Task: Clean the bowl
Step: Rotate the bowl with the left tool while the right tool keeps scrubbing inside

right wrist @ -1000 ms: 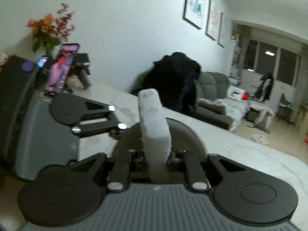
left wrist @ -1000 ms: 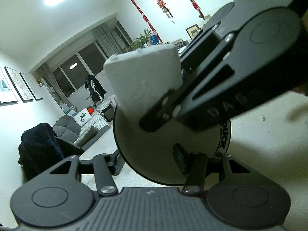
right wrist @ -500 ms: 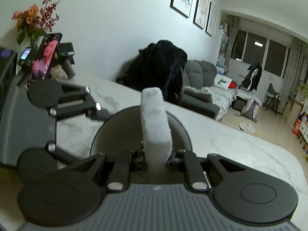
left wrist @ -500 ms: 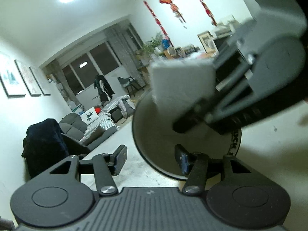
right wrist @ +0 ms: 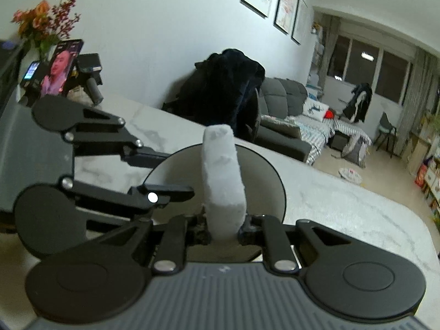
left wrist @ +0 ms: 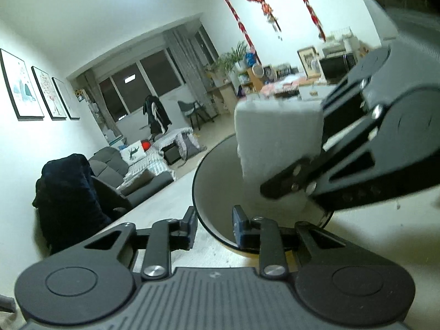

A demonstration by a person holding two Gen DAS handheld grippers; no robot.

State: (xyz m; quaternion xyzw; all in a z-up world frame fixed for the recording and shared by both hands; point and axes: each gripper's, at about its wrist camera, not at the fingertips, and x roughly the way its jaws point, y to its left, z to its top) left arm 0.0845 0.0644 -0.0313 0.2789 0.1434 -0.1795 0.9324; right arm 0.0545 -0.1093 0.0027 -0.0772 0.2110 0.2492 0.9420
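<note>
A dark-rimmed bowl [left wrist: 220, 192] with a pale inside stands on the white marble table [right wrist: 343, 200]. My left gripper [left wrist: 214, 228] straddles its near rim, one finger outside and one inside, and looks shut on it. In the right wrist view the left gripper [right wrist: 178, 173] holds the bowl [right wrist: 264, 181] at its left rim. My right gripper [right wrist: 224, 231] is shut on a white sponge [right wrist: 222, 178], which stands upright inside the bowl. In the left wrist view the sponge [left wrist: 277, 137] reaches down into the bowl from the right, pinched by the right gripper [left wrist: 286, 184].
At the table's far left stand a lit phone [right wrist: 62, 67] on a holder and a flower vase [right wrist: 44, 24]. A chair draped with a dark coat [right wrist: 225, 88] is behind the table. The table's rounded edge [right wrist: 423, 220] lies to the right.
The left gripper's fingers have drawn together onto the bowl's rim. The bowl has gone from tilted up towards the left camera to lying flatter. The sponge stays in the bowl.
</note>
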